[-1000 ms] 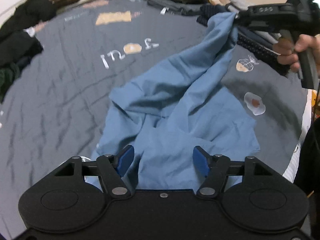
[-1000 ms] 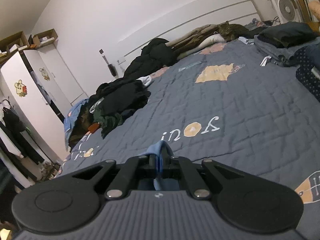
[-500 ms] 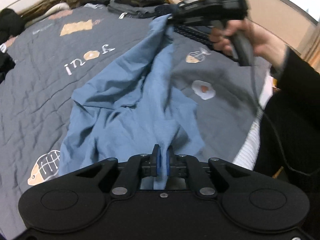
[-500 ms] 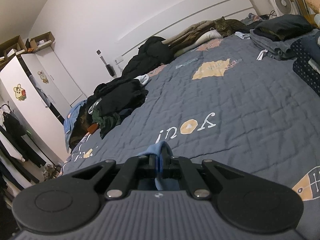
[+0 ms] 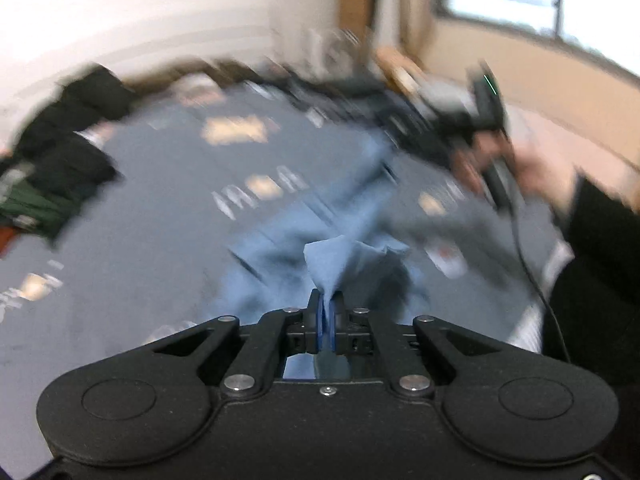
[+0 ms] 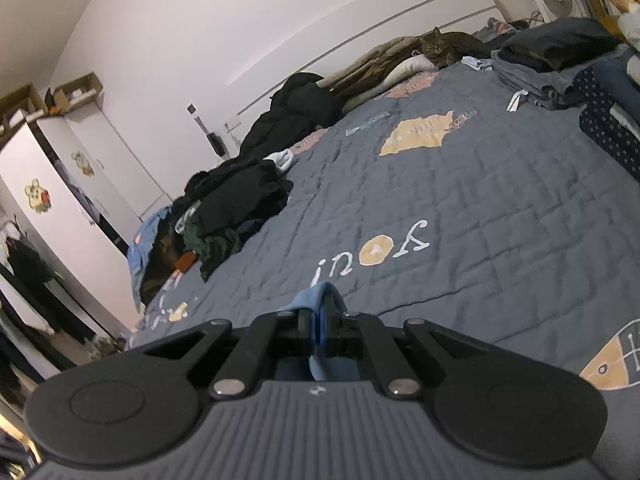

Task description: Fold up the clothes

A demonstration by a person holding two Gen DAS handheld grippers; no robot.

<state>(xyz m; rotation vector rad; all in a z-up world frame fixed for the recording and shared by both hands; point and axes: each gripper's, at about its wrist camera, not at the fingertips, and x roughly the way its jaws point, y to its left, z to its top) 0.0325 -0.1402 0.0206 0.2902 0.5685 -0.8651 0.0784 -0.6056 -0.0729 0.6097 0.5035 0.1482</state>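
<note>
Writing on the grey quilted bedspread (image 6: 500, 208) read "you", upside down, w/ a round tan patch as the "o"; no other legible text. One light-blue cotton garment (image 5: 340, 256): the black left gripper (image 5: 329, 312) was clamped on a bunched fold of it at 6 o'clock, rest trailing over the bedspread toward 1 o'clock. The black right gripper (image 6: 318, 320) pinched another edge of it. One tabby cat (image 6: 444, 46) lay at 1 o'clock by the headboard. Two bear stickers were on the white wardrobe (image 6: 60, 216) at 9 o'clock.
</note>
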